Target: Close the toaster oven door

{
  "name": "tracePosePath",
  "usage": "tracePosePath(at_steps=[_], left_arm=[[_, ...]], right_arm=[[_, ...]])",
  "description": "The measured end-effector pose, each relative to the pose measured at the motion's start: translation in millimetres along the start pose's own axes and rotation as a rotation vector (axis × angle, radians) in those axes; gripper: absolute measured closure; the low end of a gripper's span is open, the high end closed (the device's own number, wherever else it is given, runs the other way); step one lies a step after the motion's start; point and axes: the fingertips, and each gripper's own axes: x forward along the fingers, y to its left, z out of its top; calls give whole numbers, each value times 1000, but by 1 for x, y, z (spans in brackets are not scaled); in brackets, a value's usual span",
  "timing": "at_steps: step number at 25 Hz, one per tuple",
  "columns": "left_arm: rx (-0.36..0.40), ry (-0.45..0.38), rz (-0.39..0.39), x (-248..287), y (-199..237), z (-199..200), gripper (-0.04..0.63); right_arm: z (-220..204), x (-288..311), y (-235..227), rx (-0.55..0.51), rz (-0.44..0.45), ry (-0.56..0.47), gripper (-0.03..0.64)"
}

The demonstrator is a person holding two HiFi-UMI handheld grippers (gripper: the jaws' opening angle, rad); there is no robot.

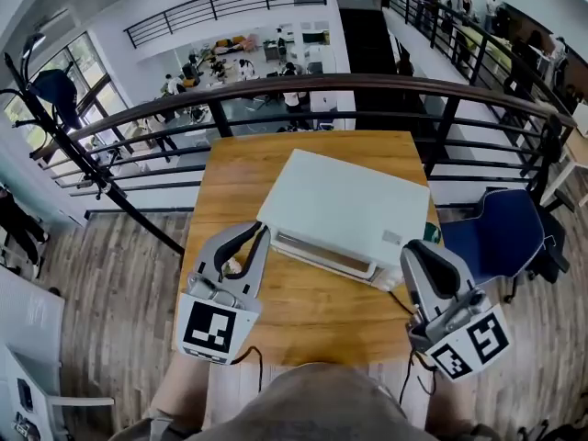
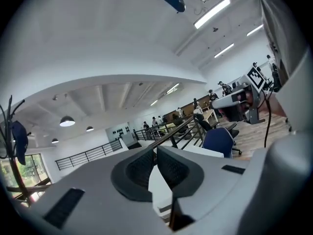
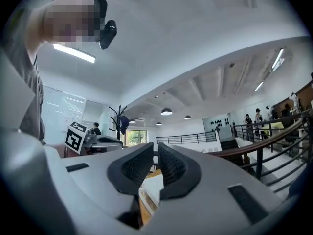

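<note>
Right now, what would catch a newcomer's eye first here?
A white box-shaped toaster oven sits askew on a square wooden table beside a dark metal railing above an open hall. Nearer the camera, the grey left tongs and right tongs hover shut and empty, each carrying a black-and-white marker cube.

My head camera looked steeply down, close over the table (image 1: 312, 315), with the railing (image 1: 367, 85) across the upper frame. The cameras on my left gripper (image 1: 252, 237) and right gripper (image 1: 415, 254) sat just behind their jaws, facing level; all three views shared that railing.
</note>
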Motion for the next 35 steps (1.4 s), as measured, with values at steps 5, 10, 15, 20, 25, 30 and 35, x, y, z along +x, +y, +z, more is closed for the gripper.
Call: tracePosePath(at_steps=[5, 10, 15, 20, 25, 30, 35], left_arm=[[-35, -45, -7, -21, -8, 23, 558], [-38, -29, -9, -32, -16, 17, 568], [-84, 16, -24, -38, -28, -6, 569], [-117, 66, -31, -44, -37, -32, 571], [-112, 115, -43, -51, -42, -55, 571], [-133, 110, -51, -58, -43, -55, 571], [-156, 97, -47, -62, -41, -53, 570]], right_arm=[[23, -13, 16, -75, -19, -39, 568], [20, -23, 22, -99, -35, -23, 574], [-8, -30, 30, -79, -32, 46, 575], [-36, -34, 36, -62, -28, 128, 575], [-53, -35, 45, -50, -19, 176, 575], [-56, -33, 54, -56, -15, 186, 575], [-56, -33, 58, -64, -16, 190, 575]])
